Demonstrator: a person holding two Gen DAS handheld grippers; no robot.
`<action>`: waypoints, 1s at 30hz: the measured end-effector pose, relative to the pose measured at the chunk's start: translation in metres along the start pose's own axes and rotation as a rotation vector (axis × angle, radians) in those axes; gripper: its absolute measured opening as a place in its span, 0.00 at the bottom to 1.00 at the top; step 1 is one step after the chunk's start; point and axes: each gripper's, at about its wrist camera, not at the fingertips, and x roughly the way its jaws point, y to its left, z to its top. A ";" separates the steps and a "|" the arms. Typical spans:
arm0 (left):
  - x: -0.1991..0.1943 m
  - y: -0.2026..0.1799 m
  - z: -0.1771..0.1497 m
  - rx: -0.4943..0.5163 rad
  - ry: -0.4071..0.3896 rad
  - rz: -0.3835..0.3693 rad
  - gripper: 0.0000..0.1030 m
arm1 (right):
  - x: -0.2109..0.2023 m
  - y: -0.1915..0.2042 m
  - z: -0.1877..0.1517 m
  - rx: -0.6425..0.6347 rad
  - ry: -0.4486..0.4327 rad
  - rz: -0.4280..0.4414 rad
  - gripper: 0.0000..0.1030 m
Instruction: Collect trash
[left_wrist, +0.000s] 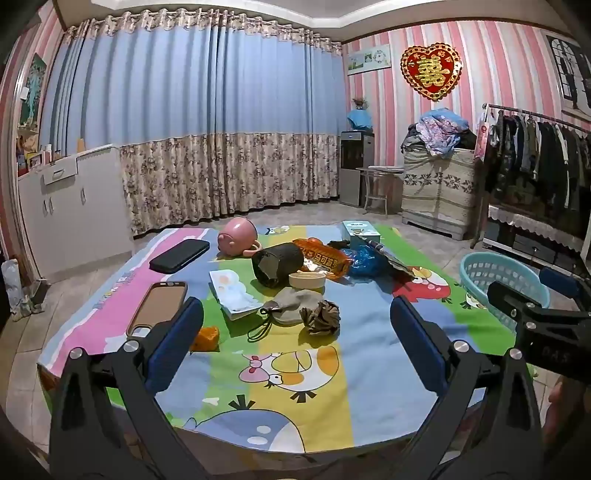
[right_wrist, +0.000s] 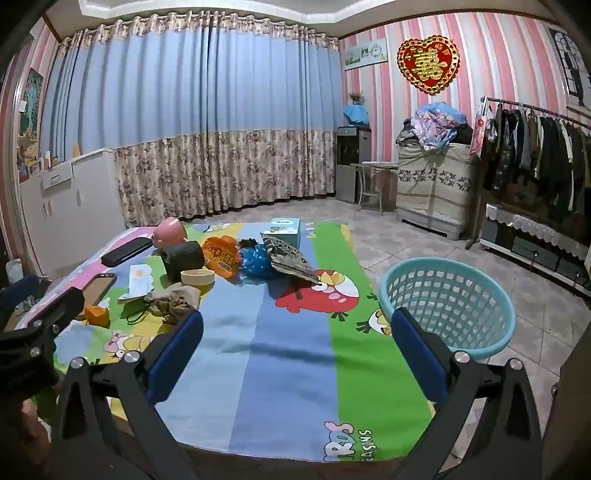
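A table with a cartoon cloth (left_wrist: 295, 417) holds trash: a crumpled brown paper ball (left_wrist: 321, 316), an orange scrap (left_wrist: 207, 338), an orange snack wrapper (left_wrist: 323, 258), a blue plastic bag (left_wrist: 364, 261) and a dark patterned wrapper (right_wrist: 291, 258). A light blue mesh basket (right_wrist: 448, 304) stands on the floor at the table's right. My left gripper (left_wrist: 295, 332) is open and empty over the near edge, short of the paper ball. My right gripper (right_wrist: 295, 339) is open and empty over the cloth, left of the basket.
Also on the table are a pink piggy bank (left_wrist: 236, 236), two phones (left_wrist: 179, 254) (left_wrist: 157, 308), a black roll (left_wrist: 277, 262), a small bowl (left_wrist: 306, 280), a booklet (left_wrist: 236, 293), a grey pouch (left_wrist: 291, 304) and a tissue box (left_wrist: 360, 229). A clothes rack (right_wrist: 535, 155) lines the right wall.
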 end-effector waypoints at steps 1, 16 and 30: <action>0.000 0.000 0.000 -0.001 -0.001 0.002 0.95 | -0.001 0.000 0.000 0.002 -0.007 0.000 0.96; -0.003 0.001 0.000 -0.011 -0.011 0.000 0.95 | 0.001 0.000 0.006 0.005 -0.015 -0.004 0.96; -0.003 0.005 0.003 -0.011 -0.014 0.001 0.95 | -0.006 0.000 0.004 0.009 -0.033 -0.009 0.96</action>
